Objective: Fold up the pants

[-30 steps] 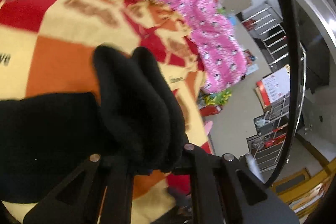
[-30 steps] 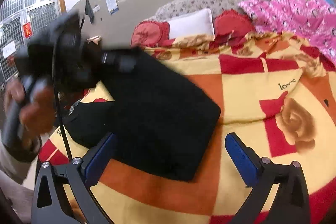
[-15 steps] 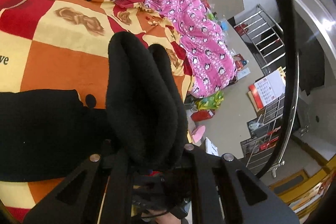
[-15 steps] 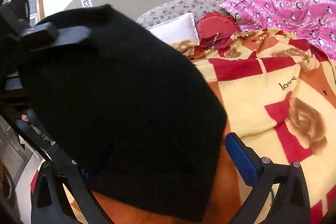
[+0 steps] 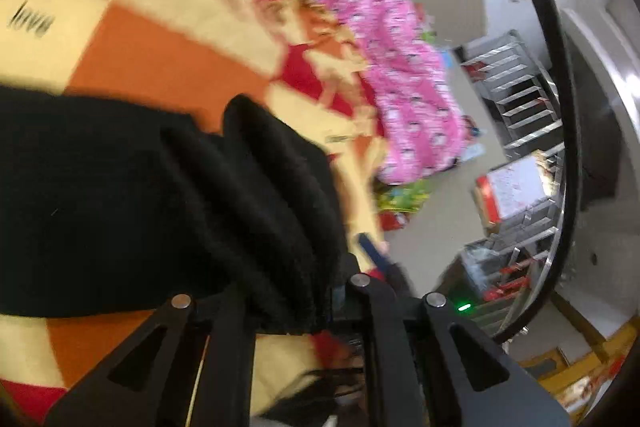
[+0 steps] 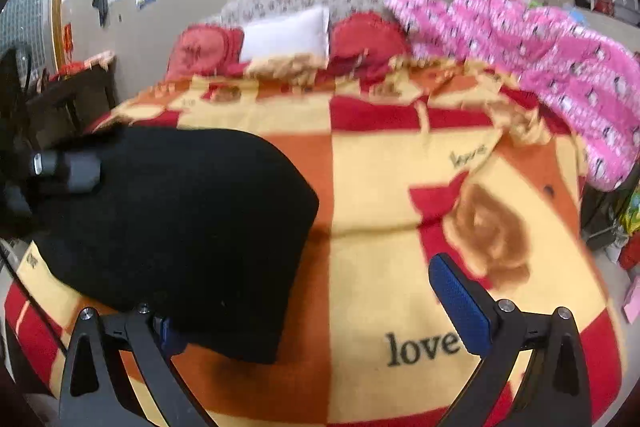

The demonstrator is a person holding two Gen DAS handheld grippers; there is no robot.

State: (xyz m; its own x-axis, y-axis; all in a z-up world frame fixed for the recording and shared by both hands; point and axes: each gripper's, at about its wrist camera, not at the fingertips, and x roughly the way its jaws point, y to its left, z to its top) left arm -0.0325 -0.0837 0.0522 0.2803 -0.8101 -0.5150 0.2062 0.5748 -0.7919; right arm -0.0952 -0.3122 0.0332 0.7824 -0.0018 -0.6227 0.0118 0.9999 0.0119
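Left gripper (image 5: 280, 291) jaws clenched on bunched black pants (image 5: 120, 195) over the checked blanket (image 6: 380, 187); right gripper (image 6: 316, 303) jaws released, spread wide.

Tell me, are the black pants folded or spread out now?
Folded: the black pants lie as a compact block on the blanket, with doubled layers bunched in the left gripper.
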